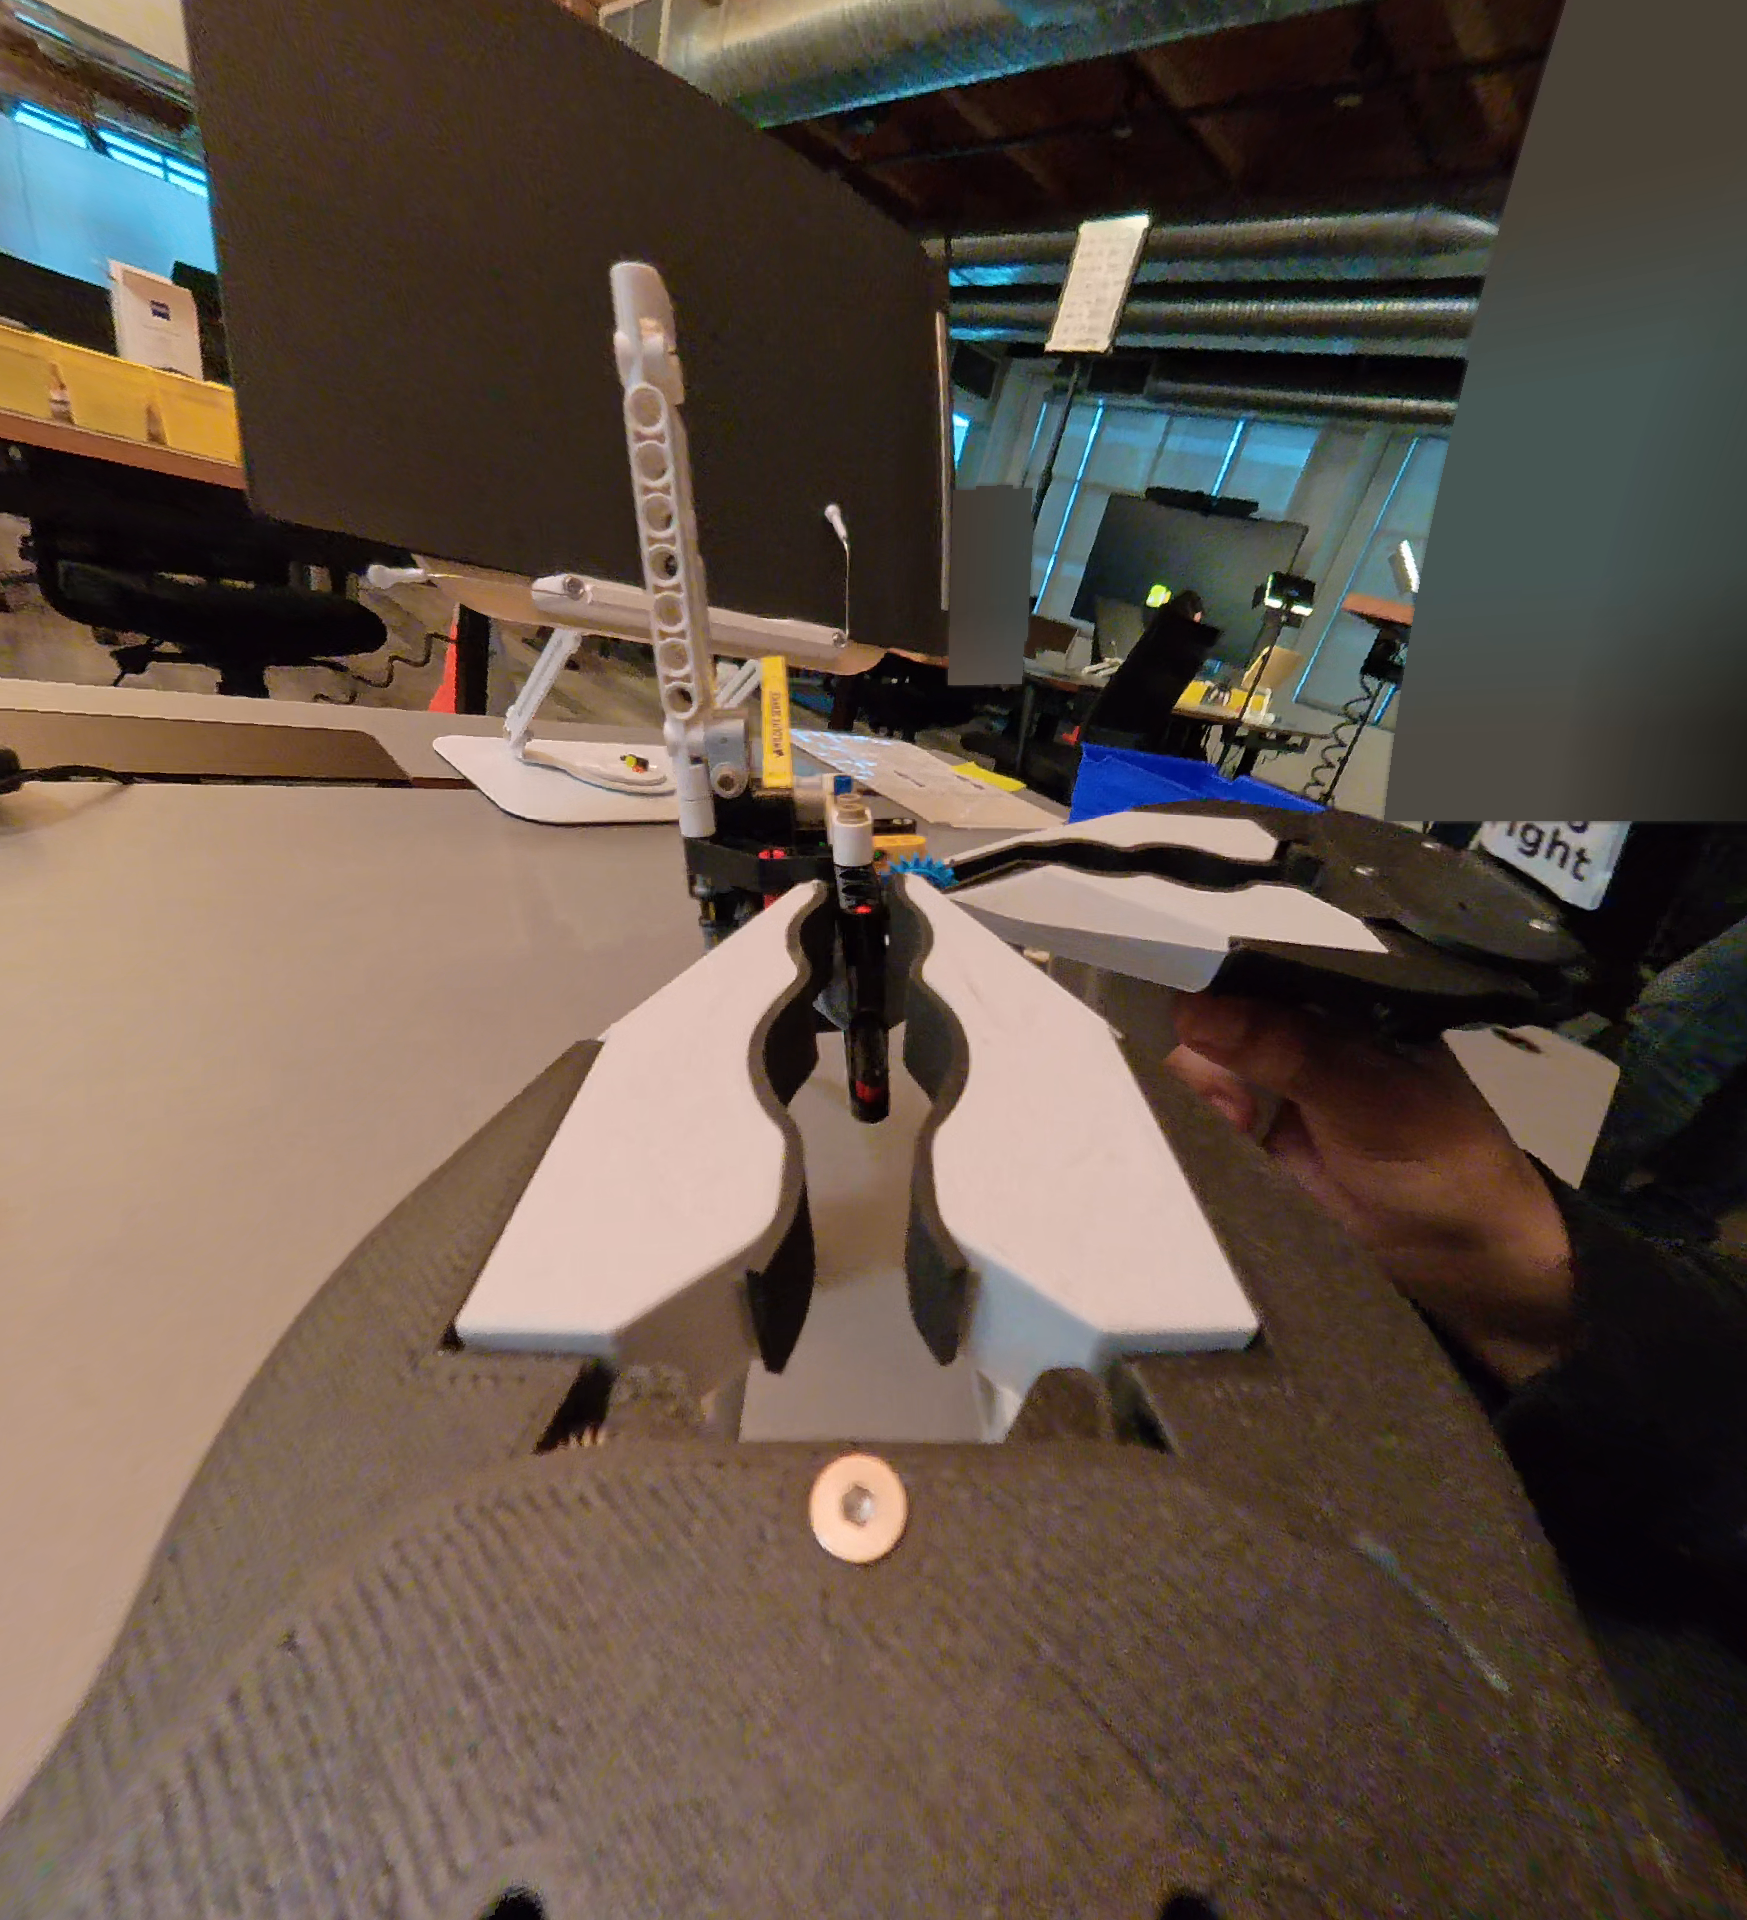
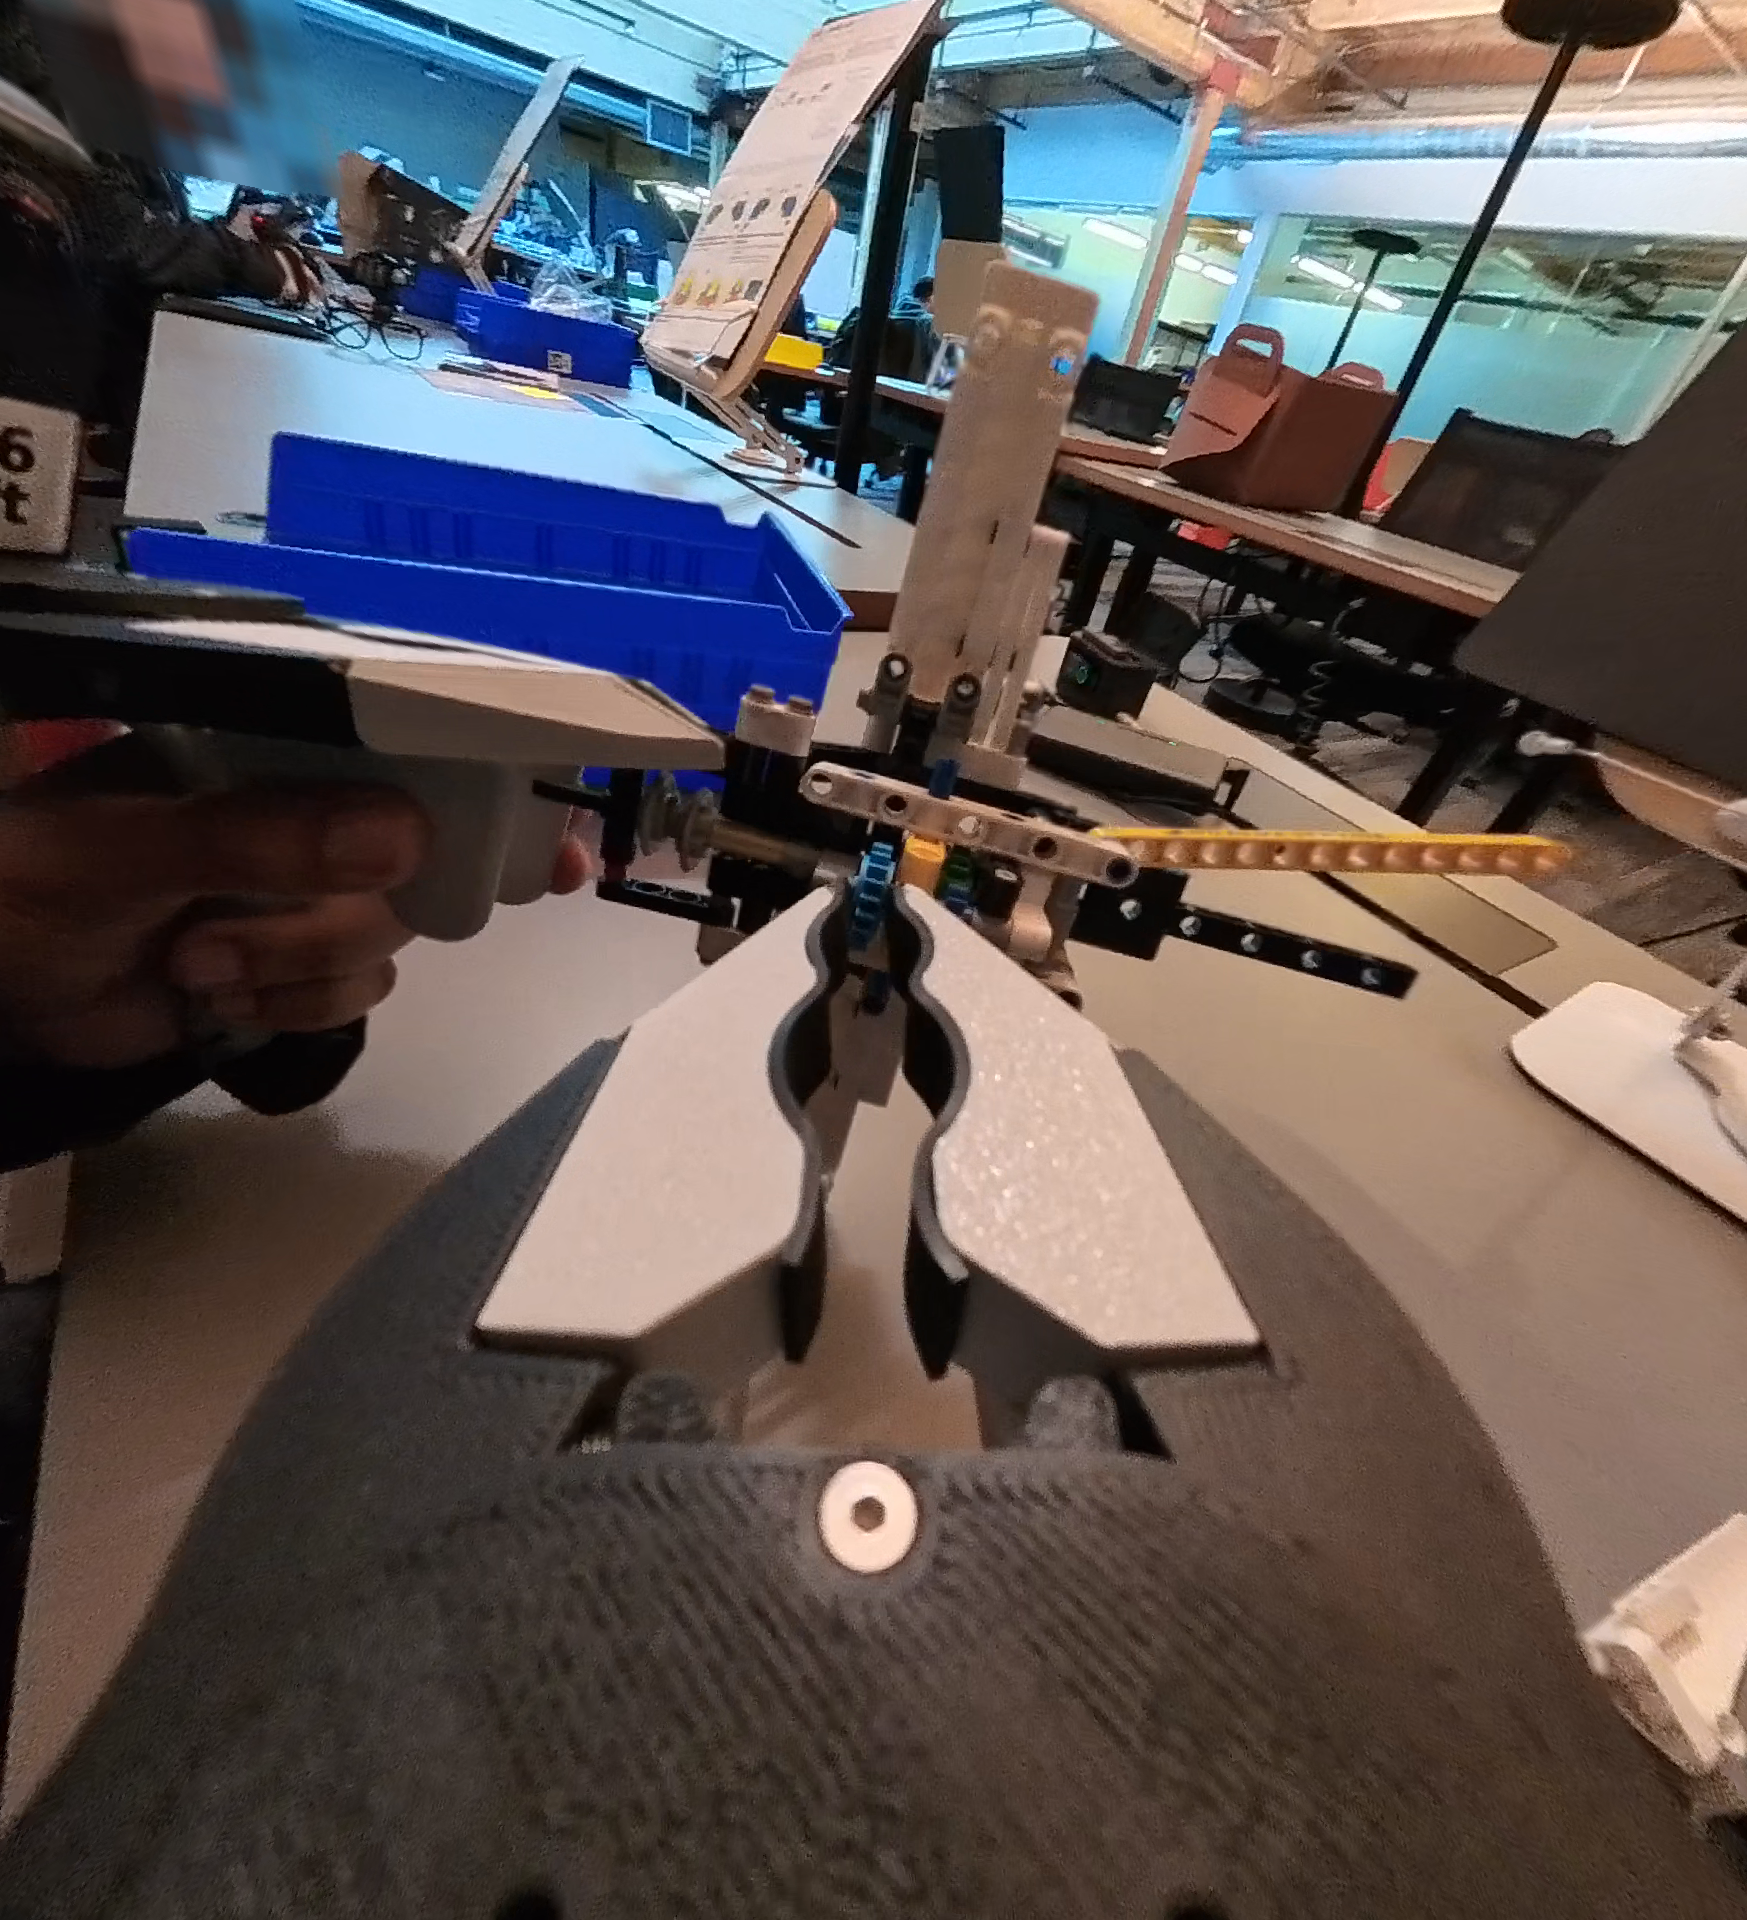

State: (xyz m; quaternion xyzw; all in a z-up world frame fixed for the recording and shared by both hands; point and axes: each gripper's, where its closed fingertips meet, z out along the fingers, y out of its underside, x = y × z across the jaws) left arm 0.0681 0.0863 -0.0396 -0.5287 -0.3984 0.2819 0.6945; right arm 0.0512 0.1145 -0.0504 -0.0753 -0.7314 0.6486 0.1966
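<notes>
My left gripper (image 1: 853, 904) is clamped on a black beam (image 1: 861, 997) of the toy-brick model (image 1: 744, 821), which stands on the grey table (image 1: 225, 987). My right gripper (image 2: 874, 914) is pinched on the model's blue gear (image 2: 867, 894), entering the left view from 3 o'clock. I judge that twisting the gear against my left hold could pop pins loose. The white mast (image 1: 656, 488) at 12 o'clock could tip. A blue bin (image 2: 536, 582) sits at 10 o'clock.

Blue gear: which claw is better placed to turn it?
Right claw: its tips look closed on the blue gear. Left claw grips the black beam beside it.
</notes>
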